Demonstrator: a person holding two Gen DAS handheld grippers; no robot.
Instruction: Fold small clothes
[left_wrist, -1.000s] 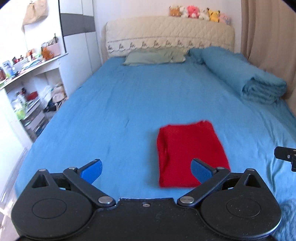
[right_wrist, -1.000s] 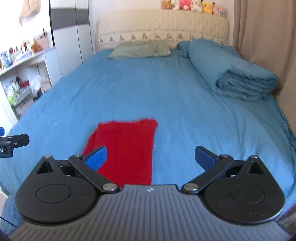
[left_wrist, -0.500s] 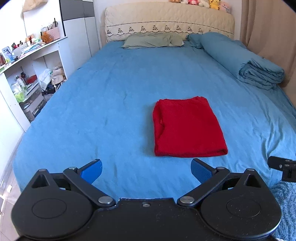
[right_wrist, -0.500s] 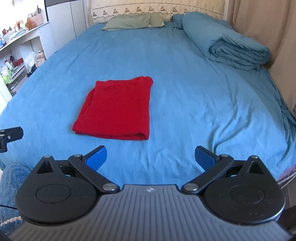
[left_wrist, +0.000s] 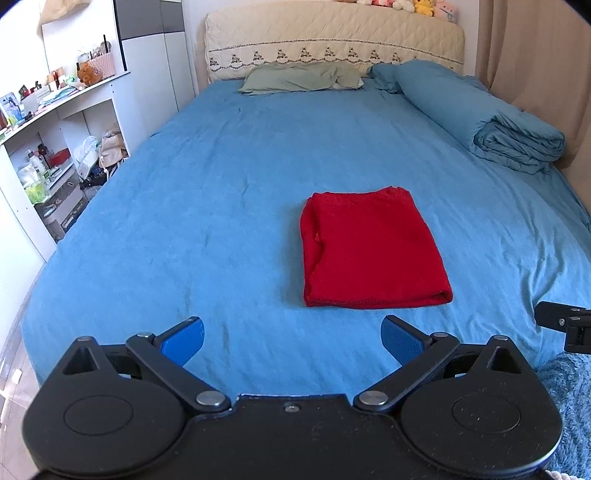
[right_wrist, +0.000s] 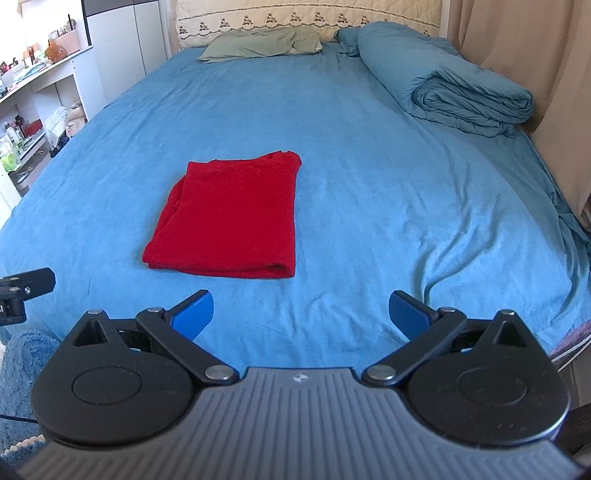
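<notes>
Both tools are matte black with round pivot discs, silver rivets and blue finger pads, the left gripper (left_wrist: 291, 336) showing a smooth dusty body and the right gripper (right_wrist: 301, 312) a ribbed grey housing.

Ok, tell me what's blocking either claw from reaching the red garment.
Nothing visible. The red garment lies folded on the bed, with only bare sheet between it and the left claw and the right claw. Both claws are open and empty.
</notes>
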